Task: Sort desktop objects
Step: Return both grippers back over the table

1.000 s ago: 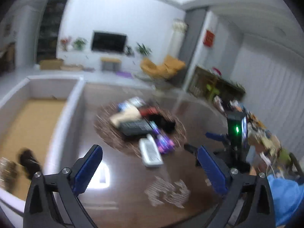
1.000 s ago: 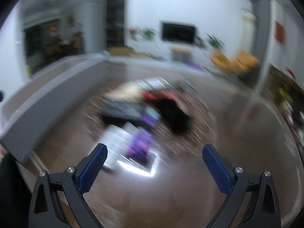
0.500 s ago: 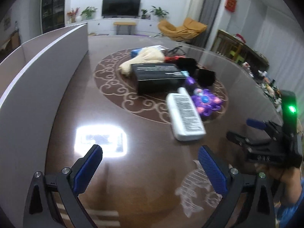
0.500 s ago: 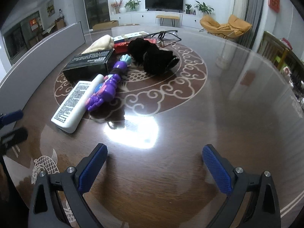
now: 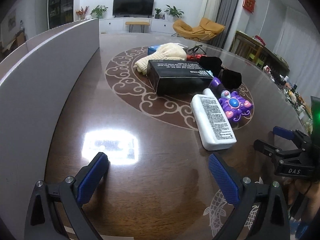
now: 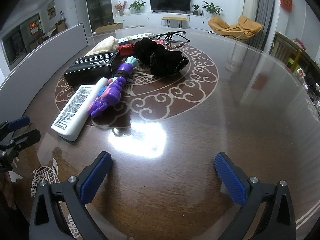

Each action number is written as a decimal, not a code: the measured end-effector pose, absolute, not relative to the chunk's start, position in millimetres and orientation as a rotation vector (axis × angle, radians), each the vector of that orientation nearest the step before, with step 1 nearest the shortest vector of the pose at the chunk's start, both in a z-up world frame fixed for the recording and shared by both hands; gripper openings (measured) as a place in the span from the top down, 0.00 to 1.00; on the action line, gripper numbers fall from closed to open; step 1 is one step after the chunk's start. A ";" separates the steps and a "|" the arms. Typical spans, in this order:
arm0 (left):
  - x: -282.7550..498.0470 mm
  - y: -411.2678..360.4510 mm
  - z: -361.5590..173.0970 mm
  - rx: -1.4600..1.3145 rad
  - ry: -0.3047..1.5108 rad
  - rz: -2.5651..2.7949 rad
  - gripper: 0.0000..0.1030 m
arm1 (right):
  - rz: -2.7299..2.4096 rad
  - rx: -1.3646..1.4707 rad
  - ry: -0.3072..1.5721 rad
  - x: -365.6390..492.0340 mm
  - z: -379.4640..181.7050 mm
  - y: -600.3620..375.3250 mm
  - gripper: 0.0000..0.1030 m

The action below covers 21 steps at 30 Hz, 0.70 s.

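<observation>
Both cameras sit closer to the clutter than half a second ago; objects themselves unmoved. Left gripper (image 5: 158, 158) jaws wide apart, nothing between them, hovering over bare brown table (image 5: 160, 190). Right gripper (image 6: 163, 158) also spread wide, empty, low over the tabletop.

Landmark: black box (image 5: 178, 76) on the round scroll pattern. White bottle (image 5: 212, 120) lies flat just near-side of the box, cap end pointing at it, label up, base toward the left gripper. Purple toy wand (image 5: 234, 105) lies alongside the bottle, touching it, on the side away from the grey divider wall (image 5: 40, 92). Cream knit glove (image 5: 162, 56) behind the box, touching its far edge. Black fuzzy cloth (image 6: 160, 58) beyond the box, next to the wand's teal tip. Red packet (image 6: 126, 49) and eyeglasses (image 6: 172, 35) behind the black cloth, farther from the box. Blue-and-white packet (image 6: 136, 37) behind the glove; contact there is unclear.

Right gripper also visible in the left view at the right edge (image 5: 280, 140), near the bottle's base, not touching it.
</observation>
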<state>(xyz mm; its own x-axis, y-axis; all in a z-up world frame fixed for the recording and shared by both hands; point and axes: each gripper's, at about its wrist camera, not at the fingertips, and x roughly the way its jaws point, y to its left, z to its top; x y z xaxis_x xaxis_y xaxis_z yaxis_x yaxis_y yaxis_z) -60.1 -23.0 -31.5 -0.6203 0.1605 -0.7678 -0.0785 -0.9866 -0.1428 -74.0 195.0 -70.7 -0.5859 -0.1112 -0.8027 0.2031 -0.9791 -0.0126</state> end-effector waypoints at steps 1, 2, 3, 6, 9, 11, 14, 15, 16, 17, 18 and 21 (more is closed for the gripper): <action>-60.0 -22.6 -31.8 -1.300 -0.140 2.711 0.01 | -2.647 1.328 0.152 -73.8 -70.9 194.9 0.00; -60.2 -21.9 -32.2 -1.304 -0.133 2.713 0.01 | -2.648 1.328 0.152 -73.7 -70.8 194.8 0.00; -60.0 -21.1 -32.3 -1.308 -0.124 2.715 0.01 | -2.648 1.328 0.152 -73.6 -70.6 194.9 0.00; -61.0 -17.2 -34.0 -1.325 -0.083 2.721 0.01 | -2.649 1.328 0.152 -73.6 -70.5 195.0 0.00; -62.2 -13.5 -35.1 -1.342 -0.039 2.726 0.01 | -2.649 1.329 0.151 -73.8 -70.0 194.8 0.00; -62.9 -11.2 -35.9 -1.353 -0.011 2.728 0.01 | -2.650 1.329 0.151 -74.0 -69.9 194.7 0.00; -63.7 -7.9 -37.1 -1.368 0.029 2.732 0.01 | -2.651 1.328 0.150 -74.2 -69.8 194.9 0.00; -64.0 -7.0 -37.6 -1.373 0.040 2.732 0.00 | -2.651 1.328 0.149 -74.2 -69.8 195.0 0.00; -64.3 -6.1 -38.1 -1.377 0.052 2.733 0.00 | -2.651 1.328 0.150 -74.2 -69.8 195.1 0.00; -64.5 -5.1 -38.5 -1.381 0.063 2.734 0.00 | -2.651 1.328 0.150 -74.3 -69.8 195.1 0.00; -64.4 -5.2 -38.6 -1.381 0.062 2.733 0.00 | -2.651 1.328 0.150 -74.3 -69.8 195.1 0.00; -64.3 -5.4 -38.8 -1.381 0.063 2.733 0.00 | -2.651 1.328 0.150 -74.4 -69.9 195.1 0.00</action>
<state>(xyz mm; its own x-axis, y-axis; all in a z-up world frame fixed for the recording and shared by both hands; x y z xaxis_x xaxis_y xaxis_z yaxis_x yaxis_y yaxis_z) -64.3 -5.4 -38.8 -0.5910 0.0520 -0.8050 -0.0889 -0.9960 0.0009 -74.4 195.1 -69.9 -0.5879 -0.1086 -0.8016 0.1981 -0.9801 -0.0125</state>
